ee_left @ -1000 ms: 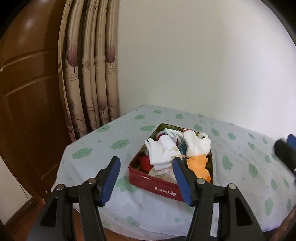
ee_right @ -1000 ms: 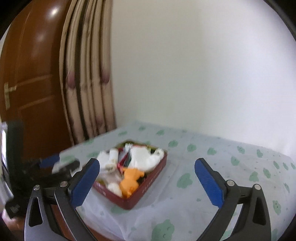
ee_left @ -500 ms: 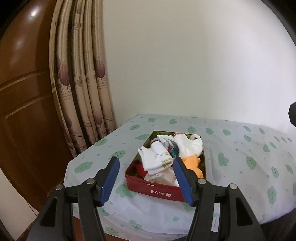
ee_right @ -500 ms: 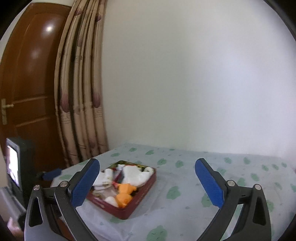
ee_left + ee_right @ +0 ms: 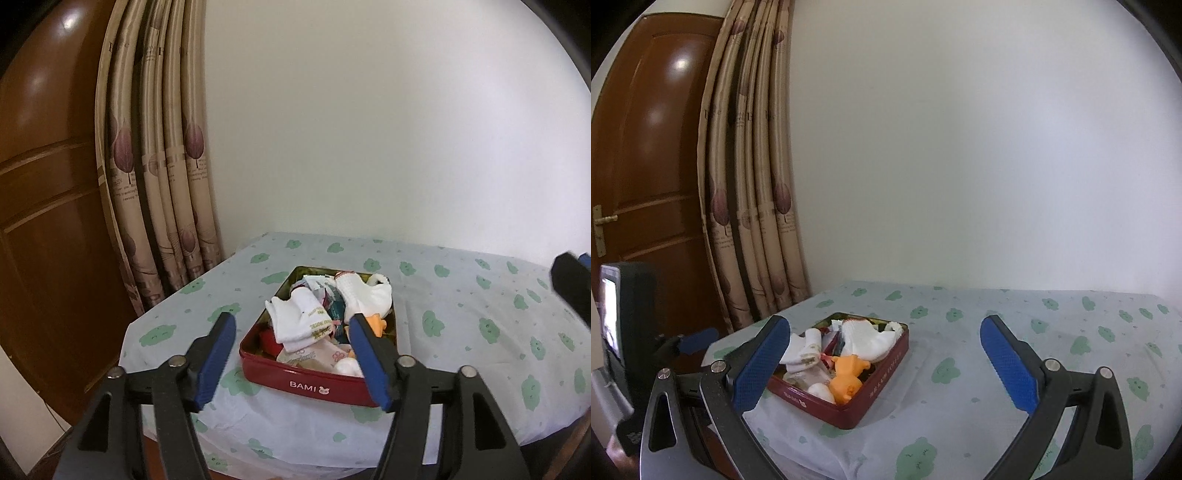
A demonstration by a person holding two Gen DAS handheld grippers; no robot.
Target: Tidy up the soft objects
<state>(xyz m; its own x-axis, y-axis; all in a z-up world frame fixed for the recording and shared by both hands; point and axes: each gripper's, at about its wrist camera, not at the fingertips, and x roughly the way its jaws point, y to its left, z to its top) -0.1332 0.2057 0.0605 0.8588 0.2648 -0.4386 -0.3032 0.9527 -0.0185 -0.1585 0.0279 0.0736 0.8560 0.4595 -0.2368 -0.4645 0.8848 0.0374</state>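
Both my grippers, left gripper (image 5: 291,330) and right gripper (image 5: 882,341), hover spread and empty; every soft thing I see lies heaped in the red tin (image 5: 314,384), unsorted or already gathered.

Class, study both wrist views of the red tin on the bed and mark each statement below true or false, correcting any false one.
1. The red tin holds white socks. True.
2. The left gripper grips a sock. False: its jaws are open and hold nothing.
3. An orange toy lies in the tin. True.
4. The tin's lid is closed. False: the tin is open, its contents showing.
5. The right gripper has open jaws. True.
6. The bedsheet is plain white. False: it has green cloud shapes.
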